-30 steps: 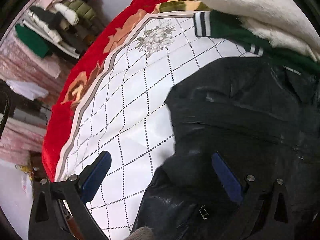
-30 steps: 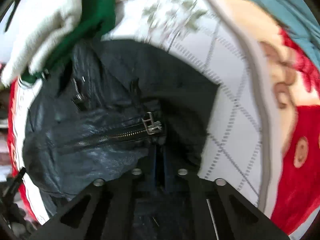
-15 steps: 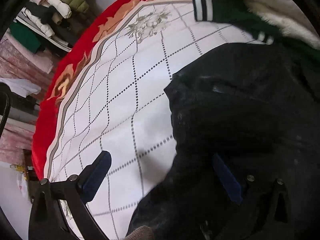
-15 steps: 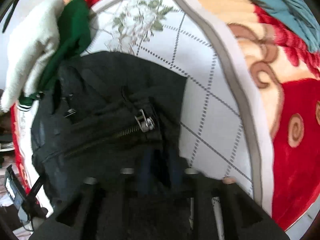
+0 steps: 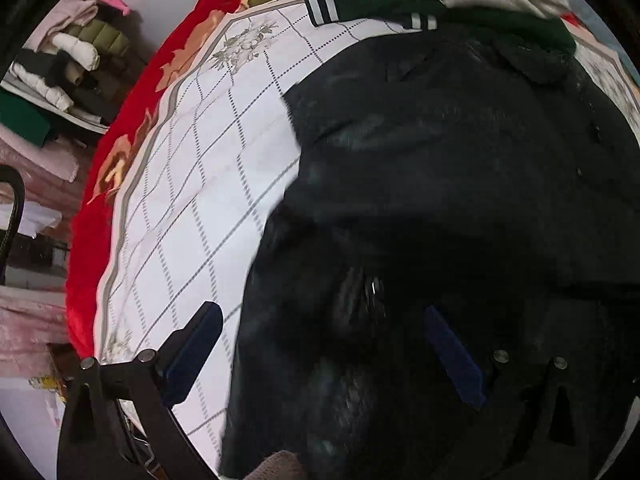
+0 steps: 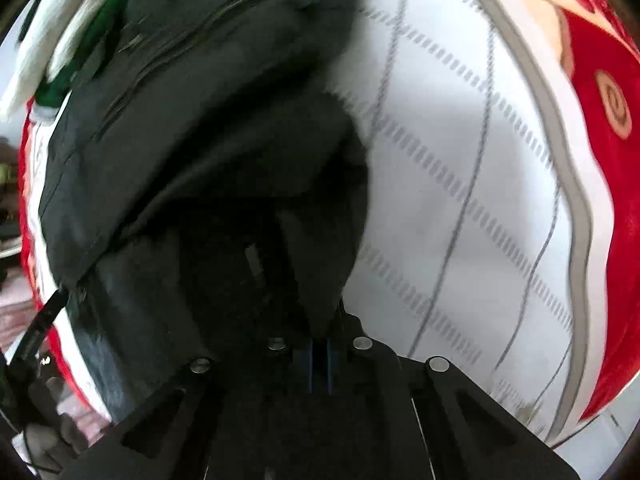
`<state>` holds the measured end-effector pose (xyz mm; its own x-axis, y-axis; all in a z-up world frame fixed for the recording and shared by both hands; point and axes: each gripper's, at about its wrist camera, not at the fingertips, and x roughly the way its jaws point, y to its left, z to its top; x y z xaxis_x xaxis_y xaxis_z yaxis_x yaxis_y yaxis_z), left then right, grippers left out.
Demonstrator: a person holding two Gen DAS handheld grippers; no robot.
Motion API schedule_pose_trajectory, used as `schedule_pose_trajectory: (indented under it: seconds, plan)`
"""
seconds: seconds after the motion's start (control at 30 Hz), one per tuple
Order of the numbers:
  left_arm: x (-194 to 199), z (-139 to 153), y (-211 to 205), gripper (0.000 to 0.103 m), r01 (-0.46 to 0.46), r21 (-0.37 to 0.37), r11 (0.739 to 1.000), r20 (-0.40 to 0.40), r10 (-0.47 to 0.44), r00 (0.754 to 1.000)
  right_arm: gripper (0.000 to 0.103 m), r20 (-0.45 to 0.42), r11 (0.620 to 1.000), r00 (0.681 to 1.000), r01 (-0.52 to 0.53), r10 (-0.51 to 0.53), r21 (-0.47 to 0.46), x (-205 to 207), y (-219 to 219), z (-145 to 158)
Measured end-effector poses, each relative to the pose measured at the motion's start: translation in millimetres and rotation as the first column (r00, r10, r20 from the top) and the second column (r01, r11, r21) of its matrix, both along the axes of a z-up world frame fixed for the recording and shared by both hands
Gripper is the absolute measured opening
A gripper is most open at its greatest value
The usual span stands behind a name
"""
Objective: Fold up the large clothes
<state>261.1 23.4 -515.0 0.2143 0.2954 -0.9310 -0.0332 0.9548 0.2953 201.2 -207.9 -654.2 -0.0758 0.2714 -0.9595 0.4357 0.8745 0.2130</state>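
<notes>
Right claw [image 6: 318, 364] pinched on black jacket [image 6: 208, 120]; left claw [image 5: 332, 344] wide, holding nothing.
Jacket lies on bed blanket [image 5: 192, 200], filling left view from 12 to 6 o'clock; green garment [image 5: 400, 4] at 12.

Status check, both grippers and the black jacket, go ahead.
Left gripper open, jaws straddling the black jacket. Right gripper shut on jacket fabric. Jacket bunched on the white quilt. Green garment touching its far edge.

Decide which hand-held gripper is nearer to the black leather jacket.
Right. The right hand-held gripper is clamped on the black leather jacket; the left hand-held gripper hangs open around its edge.
</notes>
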Motion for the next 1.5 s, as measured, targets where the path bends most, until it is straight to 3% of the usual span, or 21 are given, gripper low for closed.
schedule_pose_trajectory:
  seconds: [0.07,0.13,0.2,0.27,0.33,0.4,0.47,0.57,0.63,0.77,0.87,0.97,1.03,1.1,1.2,1.27,1.4,1.5]
  plan:
    - [-13.1,3.1,2.2,0.103,0.003,0.007,1.000,-0.010,-0.003,1.000,0.003,-0.031,0.999,0.999,-0.016,0.017,0.029,-11.5,9.4,3.0]
    - [-24.1,3.5,1.3,0.103,-0.005,0.025,1.000,-0.016,0.006,1.000,0.003,-0.103,1.000,0.995,-0.004,0.002,-0.012,-30.5,1.7,-3.0]
    - [-33.3,0.9,-3.9,0.103,-0.021,0.033,0.999,-0.030,0.022,0.999,0.004,-0.143,0.997,0.987,0.079,-0.077,0.010,-48.0,-16.5,-17.7]
    - [-40.4,2.7,-10.8,0.103,-0.041,0.036,0.999,-0.023,0.041,0.999,0.006,-0.158,0.998,0.987,0.049,-0.043,0.031,-45.0,-16.5,-16.7]
    - [-47.7,9.3,-22.0,0.103,-0.055,0.046,0.997,0.006,0.055,0.998,0.023,-0.157,0.999,0.986,-0.054,0.053,-0.004,-37.4,-14.7,-5.0]
    - [-57.0,14.3,-36.9,0.103,-0.071,0.067,0.995,0.035,0.069,0.997,0.062,-0.100,0.990,0.986,-0.134,0.130,-0.033,-26.6,-16.0,12.7]
    - [-69.9,17.4,-57.9,0.103,-0.089,0.105,0.990,0.056,0.084,0.995,0.071,-0.060,0.978,0.979,-0.200,0.197,-0.052,-22.9,-19.1,26.8]
    - [-93.2,23.2,-89.4,0.103,-0.099,0.207,0.973,0.076,0.085,0.993,0.071,-0.010,0.941,0.948,-0.317,0.318,-0.117,-18.0,-34.1,48.4]
    - [-115.7,25.5,-119.3,0.103,-0.100,0.307,0.946,0.083,0.078,0.994,0.071,-0.005,0.922,0.930,-0.365,0.367,-0.132,-18.0,-48.1,56.7]
    - [-157.7,22.7,-169.9,0.103,-0.105,0.369,0.923,0.048,0.093,0.994,0.071,0.017,0.877,0.893,-0.437,0.449,-0.198,-11.4,-81.4,75.7]
    - [-188.5,9.1,-214.0,0.103,-0.087,0.381,0.920,-0.001,0.095,0.996,0.071,0.011,0.873,0.892,-0.439,0.451,-0.213,-24.8,-117.6,76.9]
    - [-209.0,-11.2,-251.6,0.103,-0.049,0.387,0.921,-0.050,0.074,0.996,0.071,-0.019,0.891,0.912,-0.404,0.409,-0.208,-34.0,-160.3,68.7]
    - [-217.7,-32.4,-276.4,0.103,-0.004,0.419,0.908,-0.087,0.045,0.995,0.071,-0.052,0.904,0.923,-0.384,0.381,-0.186,-40.7,-185.8,60.7]
    - [-220.0,-46.9,-285.3,0.103,0.020,0.456,0.890,-0.104,0.031,0.994,0.071,-0.071,0.912,0.928,-0.373,0.366,-0.169,-43.0,-197.5,55.0]
    - [-216.5,-72.7,-292.8,0.103,0.065,0.567,0.821,-0.110,-0.003,0.994,0.071,-0.077,0.910,0.924,-0.383,0.375,-0.158,-40.5,-205.9,48.6]
    - [-210.7,-81.0,-292.5,0.103,0.074,0.608,0.791,-0.106,-0.011,0.994,0.071,-0.072,0.910,0.922,-0.386,0.380,-0.152,-35.5,-212.6,48.8]
    - [-188.6,-79.2,-282.0,0.103,0.024,0.623,0.782,-0.075,0.029,0.997,0.071,-0.050,0.914,0.924,-0.382,0.378,-0.137,-29.6,-219.2,56.1]
    - [-170.7,-78.5,-261.2,0.103,-0.049,0.636,0.770,-0.062,0.115,0.991,0.071,-0.029,0.918,0.927,-0.376,0.375,-0.124,-8.3,-217.3,65.6]
